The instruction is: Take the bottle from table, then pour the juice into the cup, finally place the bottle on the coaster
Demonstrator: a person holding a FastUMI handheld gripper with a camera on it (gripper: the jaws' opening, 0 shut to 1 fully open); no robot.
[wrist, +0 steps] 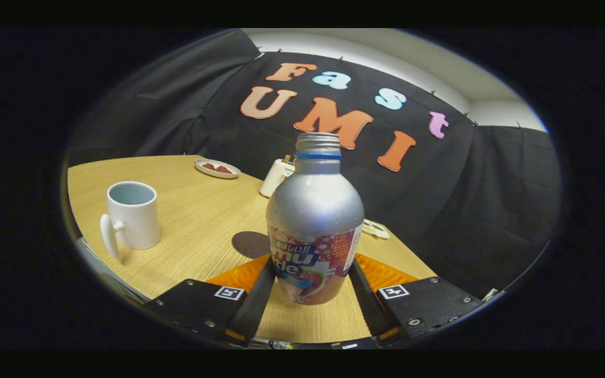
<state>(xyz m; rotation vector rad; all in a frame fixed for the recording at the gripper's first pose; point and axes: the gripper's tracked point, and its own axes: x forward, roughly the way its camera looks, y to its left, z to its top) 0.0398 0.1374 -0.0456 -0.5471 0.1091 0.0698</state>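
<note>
Seemingly the gripper (310,278) pinches the bottle (314,226), upright by the table (197,210); pouring into the cup (132,214) and the coaster (250,244) remain.

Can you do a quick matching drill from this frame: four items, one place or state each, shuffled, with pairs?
Items
1. bottle
2. cup
3. coaster
4. small plate

Places or states
A. far across the table, near the black cloth wall
B. flat dark disc just beyond the tool, beside the bottle's base
C. upright and uncapped, between the tool's fingers
D. white, handle toward the camera, off to the bottle's side

Pairs: 1-C, 2-D, 3-B, 4-A
</note>
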